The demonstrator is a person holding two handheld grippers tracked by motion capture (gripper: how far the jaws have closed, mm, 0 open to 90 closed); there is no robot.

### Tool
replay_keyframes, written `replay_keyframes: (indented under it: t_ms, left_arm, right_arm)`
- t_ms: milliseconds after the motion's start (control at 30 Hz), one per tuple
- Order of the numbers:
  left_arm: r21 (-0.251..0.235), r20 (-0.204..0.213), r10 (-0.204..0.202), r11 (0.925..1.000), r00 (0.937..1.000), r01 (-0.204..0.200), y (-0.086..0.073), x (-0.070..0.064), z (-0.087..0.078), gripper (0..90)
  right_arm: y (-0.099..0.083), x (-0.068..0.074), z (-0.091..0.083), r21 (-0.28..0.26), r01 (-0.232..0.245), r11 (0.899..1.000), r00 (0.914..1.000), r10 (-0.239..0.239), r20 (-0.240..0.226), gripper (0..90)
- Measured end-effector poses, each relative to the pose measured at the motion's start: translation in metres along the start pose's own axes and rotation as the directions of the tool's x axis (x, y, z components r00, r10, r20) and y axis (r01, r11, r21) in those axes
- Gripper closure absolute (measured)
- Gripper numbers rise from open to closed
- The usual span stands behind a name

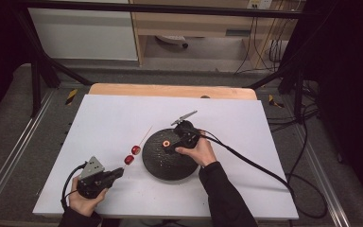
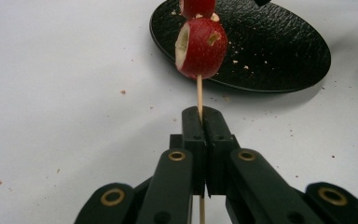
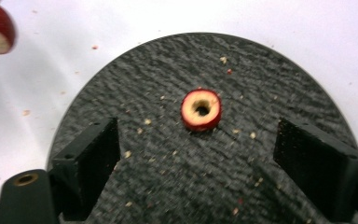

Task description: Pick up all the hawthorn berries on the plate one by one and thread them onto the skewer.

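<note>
Skewering of cored fruit pieces. The left gripper (image 2: 200, 122), low and left on the white table (image 1: 104, 118), has its jaws clenched on the bare lower end of a thin wooden skewer (image 2: 199, 93); two red pieces (image 1: 132, 155) sit threaded on the shaft just beyond the jaws, the nearer one (image 2: 201, 48) showing glossy red skin, a pale cut face and small nicks. The skewer runs up and right, its tip free above the table beside the plate (image 1: 158, 165). The right gripper (image 3: 198, 154) hovers over the plate with jaws spread wide and grasping nothing; between them, apart from both pads, lies a third piece (image 3: 201, 109), a short round slice, red-rimmed, cream-fleshed, with a hole through its centre.

Handling, as a judgement: the slice looks light, moist and brittle at the thin ring wall, so a hard pinch may split it; take it across the red rim, on opposite sides, leaving the hole open for the skewer. The skewer is stiff but slender and may bow or snap if pushed off-axis. The plate is black, round, shallow, with a pebbled matte surface scattered with pale crumbs; this roughness should keep the slice from sliding as the jaws close.
</note>
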State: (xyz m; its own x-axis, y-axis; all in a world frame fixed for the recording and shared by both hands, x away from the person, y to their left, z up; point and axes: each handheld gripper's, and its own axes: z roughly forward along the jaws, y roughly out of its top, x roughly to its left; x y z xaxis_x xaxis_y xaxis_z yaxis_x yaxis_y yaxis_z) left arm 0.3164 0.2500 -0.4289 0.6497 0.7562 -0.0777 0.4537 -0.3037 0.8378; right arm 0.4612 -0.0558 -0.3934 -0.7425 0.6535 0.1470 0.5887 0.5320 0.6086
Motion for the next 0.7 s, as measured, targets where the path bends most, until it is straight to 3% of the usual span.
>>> replay_keyframes:
  t_ms: [233, 700]
  left_arm:
    - [0.003, -0.003, 0.001, 1.0000, 1.0000, -0.001, 0.001, -0.001, 0.002, 88.6]
    - [0.007, -0.006, 0.001, 1.0000, 1.0000, -0.001, 0.001, -0.002, 0.004, 88.6]
  right_arm:
    - [0.015, -0.003, 0.013, 0.074, 0.009, 0.997, 0.9996, -0.011, 0.027, 23.3]
    - [0.028, -0.008, 0.036, 0.157, 0.029, 0.987, 0.9994, -0.032, 0.015, 44.1]
